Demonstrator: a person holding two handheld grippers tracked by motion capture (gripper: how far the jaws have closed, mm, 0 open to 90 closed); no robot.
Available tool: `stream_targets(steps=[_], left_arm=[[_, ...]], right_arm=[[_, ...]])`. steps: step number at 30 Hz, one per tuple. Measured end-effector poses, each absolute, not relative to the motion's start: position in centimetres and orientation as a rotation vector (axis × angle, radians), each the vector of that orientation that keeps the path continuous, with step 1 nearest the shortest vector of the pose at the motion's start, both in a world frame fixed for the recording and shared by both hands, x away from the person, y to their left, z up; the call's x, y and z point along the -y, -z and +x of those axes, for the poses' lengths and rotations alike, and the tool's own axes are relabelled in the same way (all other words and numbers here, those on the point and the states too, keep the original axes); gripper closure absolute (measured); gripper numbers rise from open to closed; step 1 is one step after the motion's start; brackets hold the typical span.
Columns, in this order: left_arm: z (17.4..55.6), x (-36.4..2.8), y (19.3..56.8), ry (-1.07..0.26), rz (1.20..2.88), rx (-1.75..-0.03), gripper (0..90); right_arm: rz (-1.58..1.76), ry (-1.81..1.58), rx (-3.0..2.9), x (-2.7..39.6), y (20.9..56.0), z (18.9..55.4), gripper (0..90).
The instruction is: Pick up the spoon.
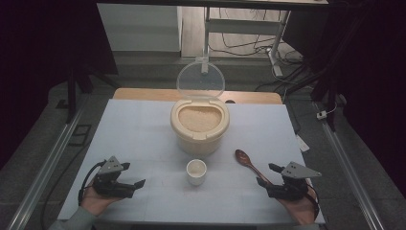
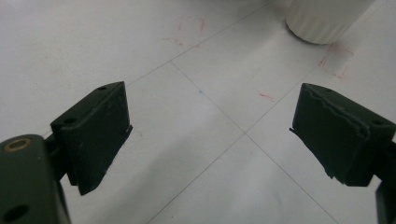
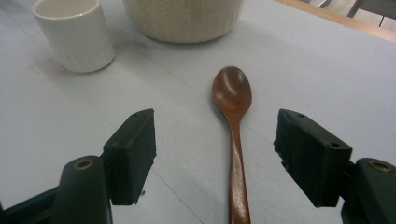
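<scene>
Right tool [image 3: 215, 154] gapes around a smooth, oval-bowled wooden spoon [image 3: 233, 100].

Spoon [image 3: 235, 140] handle end cut off; cup [image 2: 324, 18] possibly, mostly cropped.

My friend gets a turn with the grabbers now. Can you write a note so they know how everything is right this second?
Left gripper: open, holding nothing, low over bare table on the left.
Right gripper: open, with the wooden spoon lying on the table between its jaws, not gripped.
Things: the beige container stands mid-table with its clear lid flipped up and something grainy inside. The small white cup stands in front of it. The spoon lies to the cup's right, bowl pointing away from the person.
Done: lid open.
Left: probably close on the spoon and scoop from container to cup.
</scene>
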State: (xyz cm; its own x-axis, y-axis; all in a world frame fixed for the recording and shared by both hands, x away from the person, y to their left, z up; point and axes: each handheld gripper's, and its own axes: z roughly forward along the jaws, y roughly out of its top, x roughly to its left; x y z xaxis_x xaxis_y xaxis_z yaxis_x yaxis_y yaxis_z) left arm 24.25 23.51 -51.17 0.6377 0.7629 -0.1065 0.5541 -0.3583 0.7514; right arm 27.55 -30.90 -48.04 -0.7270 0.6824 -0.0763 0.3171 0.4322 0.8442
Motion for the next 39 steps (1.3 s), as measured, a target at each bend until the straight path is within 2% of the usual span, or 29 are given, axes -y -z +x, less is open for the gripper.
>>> stream_targets(steps=[30,39], left_arm=[[24.5,-23.1,50.9,-0.331,2.058,-1.009,11.2],[24.8,-23.0,51.1,-0.318,2.067,-1.010,11.2]], right_arm=[[0.920,-1.138,-2.298,30.4,46.9,27.2,30.6],[1.001,-1.011,-2.393,29.2,44.4,28.5,31.3]])
